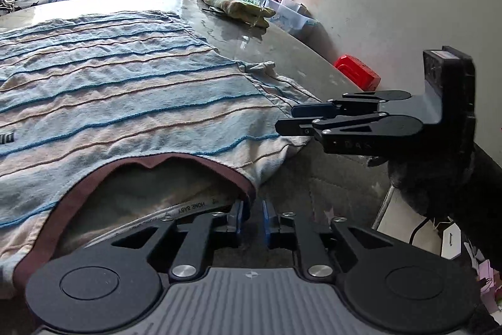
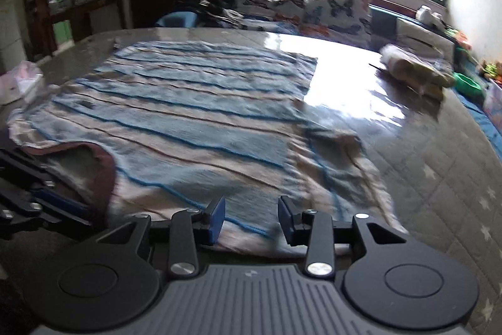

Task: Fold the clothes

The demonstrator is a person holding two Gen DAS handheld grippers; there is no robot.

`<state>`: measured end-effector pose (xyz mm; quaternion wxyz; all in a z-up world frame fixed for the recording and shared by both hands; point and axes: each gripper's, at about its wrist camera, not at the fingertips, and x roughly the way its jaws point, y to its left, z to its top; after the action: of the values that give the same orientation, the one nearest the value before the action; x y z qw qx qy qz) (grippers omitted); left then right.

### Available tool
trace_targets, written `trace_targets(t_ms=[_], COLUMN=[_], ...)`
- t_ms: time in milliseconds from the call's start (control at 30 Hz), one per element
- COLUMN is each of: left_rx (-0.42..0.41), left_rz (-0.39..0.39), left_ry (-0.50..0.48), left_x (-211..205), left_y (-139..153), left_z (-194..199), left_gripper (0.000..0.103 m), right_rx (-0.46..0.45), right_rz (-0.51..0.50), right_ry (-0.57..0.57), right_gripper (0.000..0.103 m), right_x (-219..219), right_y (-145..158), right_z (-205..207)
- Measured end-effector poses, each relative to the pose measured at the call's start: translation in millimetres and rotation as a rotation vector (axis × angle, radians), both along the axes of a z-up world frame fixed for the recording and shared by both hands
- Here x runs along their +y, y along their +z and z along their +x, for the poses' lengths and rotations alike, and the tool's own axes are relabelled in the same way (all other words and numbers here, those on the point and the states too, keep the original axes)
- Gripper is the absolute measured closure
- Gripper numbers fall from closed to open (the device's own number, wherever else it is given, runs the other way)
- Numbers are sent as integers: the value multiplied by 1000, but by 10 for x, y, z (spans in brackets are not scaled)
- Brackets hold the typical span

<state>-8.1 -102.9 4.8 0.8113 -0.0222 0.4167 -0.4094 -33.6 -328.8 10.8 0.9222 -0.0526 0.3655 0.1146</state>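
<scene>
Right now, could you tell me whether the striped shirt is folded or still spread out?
Spread out: the striped shirt lies flat on the table, collar and one sleeve showing, nothing folded over.

The striped shirt (image 2: 194, 115) is blurred in the right wrist view, its left sleeve cut off in the left

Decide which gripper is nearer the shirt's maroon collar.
Left. The left gripper sits right at the maroon collar, near its edge; the right gripper is off to the side over the striped shirt's shoulder.
</scene>
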Motion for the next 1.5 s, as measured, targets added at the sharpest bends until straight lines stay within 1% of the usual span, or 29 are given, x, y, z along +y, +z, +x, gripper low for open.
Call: trace_targets(t_ms=[33,67,200,233,333,400,467,567,700,833,967,1100,1233,1333,1433,1500], left_rx=[-4,-11,-51,-64,-109,-142,-165,-193,-236,-310,-343,-376,-396,-422,-415,-409], left_rz=[-1,0,7,10,25,40,59,116,172,241,313,386,395,393,383,410], left_ry=[0,0,16,31,89,137,195,289,389,467,448,424,416,440,460,447], left_x=[19,39,166,224,421,567,697,835,973,1054,1084,1078,1058,1093,1148,1150], left_y=[16,34,122,148,228,273,291,279,242,197,109,-9,-2,58,79,30], left_z=[-14,-31,-99,-110,-134,-127,-95,-29,13,-3,-68,-154,-245,-283,-275,-282], left_gripper=[71,68,67,64,50,44,26,21,21,21,21,21,21,21,21,21], right_rx=[-4,-6,19,26,34,30,12,-14,-35,-20,6,11,7,-8,-13,-5], right_rz=[8,15,10,-2,-16,-23,-24,-10,12,16,2,-9,-23,-17,-5,-1], right_ry=[23,46,115,119,129,131,137,145,157,165,178,185,196,194,188,189], right_gripper=[66,66,66,66,66,66,66,65,64,63,63,63,62,62,62,62], right_x=[43,86,252,271,294,300,327,389,499,591,645,644,665,671,680,697], right_y=[17,28,-38,-73,-86,-44,5,49,51,-33,-119,-120,-76,-35,-39,-72], right_z=[-13,-24,-56,-65,-105,-112,-102,-33,86,162,157,148,157,178,219,245])
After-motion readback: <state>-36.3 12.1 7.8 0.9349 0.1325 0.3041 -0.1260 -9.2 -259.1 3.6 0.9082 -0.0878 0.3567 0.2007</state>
